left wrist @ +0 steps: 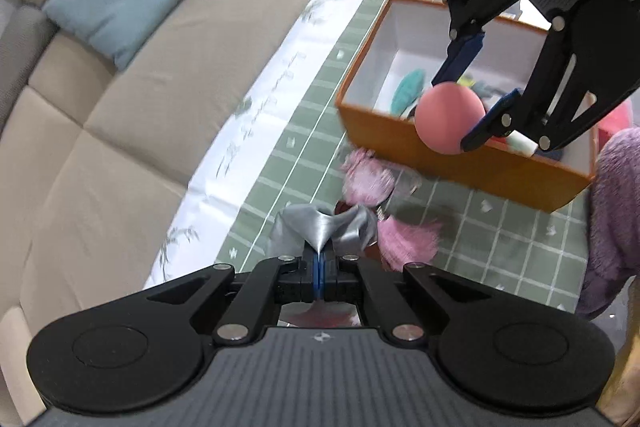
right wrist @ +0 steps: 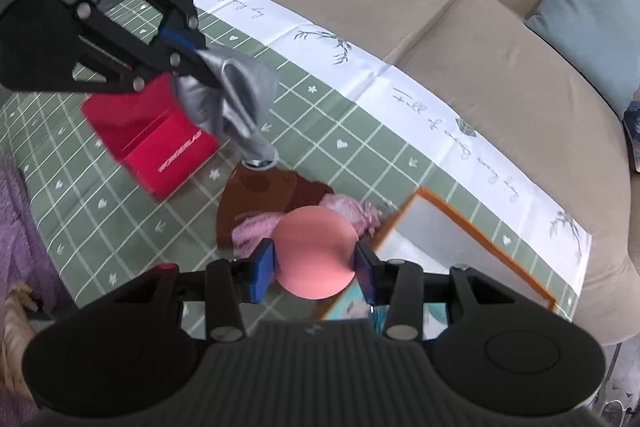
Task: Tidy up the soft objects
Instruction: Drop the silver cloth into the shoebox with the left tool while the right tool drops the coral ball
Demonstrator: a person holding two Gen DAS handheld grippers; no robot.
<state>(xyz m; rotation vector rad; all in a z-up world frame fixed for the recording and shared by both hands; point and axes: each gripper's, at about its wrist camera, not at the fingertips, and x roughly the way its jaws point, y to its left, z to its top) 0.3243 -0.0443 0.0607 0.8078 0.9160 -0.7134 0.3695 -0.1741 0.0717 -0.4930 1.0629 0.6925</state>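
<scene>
Mid-transfer, both hands loaded. My right gripper [right wrist: 315,263] is clamped on the pink ball [right wrist: 316,251], one blue pad [right wrist: 262,269] on each side of it, ball squarely between them. From the left wrist view the ball [left wrist: 450,118] hangs at the near wall of the orange box [left wrist: 384,131], roughly over the rim, not yet clearly inside. Box has white inner walls and already holds a teal soft item [left wrist: 407,90] plus other bits I can't identify.

My left gripper [left wrist: 319,269] is pinched fully together on a fold of silver-grey fabric [left wrist: 324,227]. In the right wrist view the cloth [right wrist: 236,99] dangles off the tabletop, its lower end just above a brown plush piece [right wrist: 256,199]. So it's lifted, not placed.

Left on the green checked tablecloth [left wrist: 288,155]: pink fluffy items [left wrist: 366,177] beside the box's near wall, the brown piece, and a red box [right wrist: 160,143] further off. Purple fleece [left wrist: 616,219] at the table edge.

Step in hand, as I read it: drop the ball into the box.

Next move needs:
- carry the right hand further over the opening, clear of the near wall, before releasing. A ball let go on the rim would likely bounce out.
- release low; it'll roll.
- keep the left hand back until the right hand is out. The two are close, and the cloth could drag across the fluffy pieces.
- then bring the fabric over and release.
</scene>
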